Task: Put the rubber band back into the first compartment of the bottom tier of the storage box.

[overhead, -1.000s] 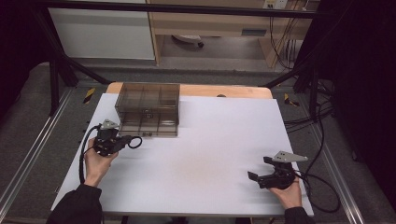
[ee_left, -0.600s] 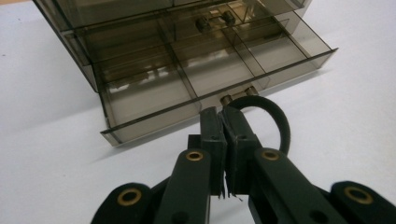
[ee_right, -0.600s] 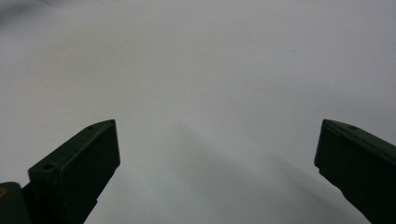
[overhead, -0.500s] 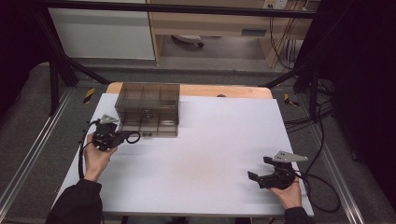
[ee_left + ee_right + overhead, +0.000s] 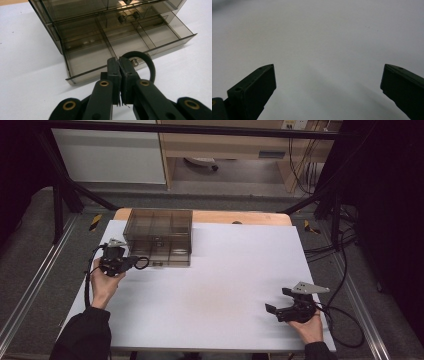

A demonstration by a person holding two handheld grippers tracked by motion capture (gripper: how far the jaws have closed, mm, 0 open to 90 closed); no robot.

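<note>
Left gripper (image 5: pixel 120 75): jaws clenched on black ring (image 5: pixel 145 62), held at 6 o'clock of open drawer (image 5: pixel 125 45) of smoky organizer box (image 5: pixel 159 236), table's 10 o'clock. Ring looks light, thin, possibly rubbery; pinch band edge. Right gripper (image 5: pixel 280 310): jaws released, idle at 4 o'clock.

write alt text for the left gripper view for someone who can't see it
The left gripper, its two black jaws pressed together on a black ring, is right in front of a smoky clear plastic organizer box. The box's bottom drawer is pulled open, showing divided compartments, on a white table.
</note>
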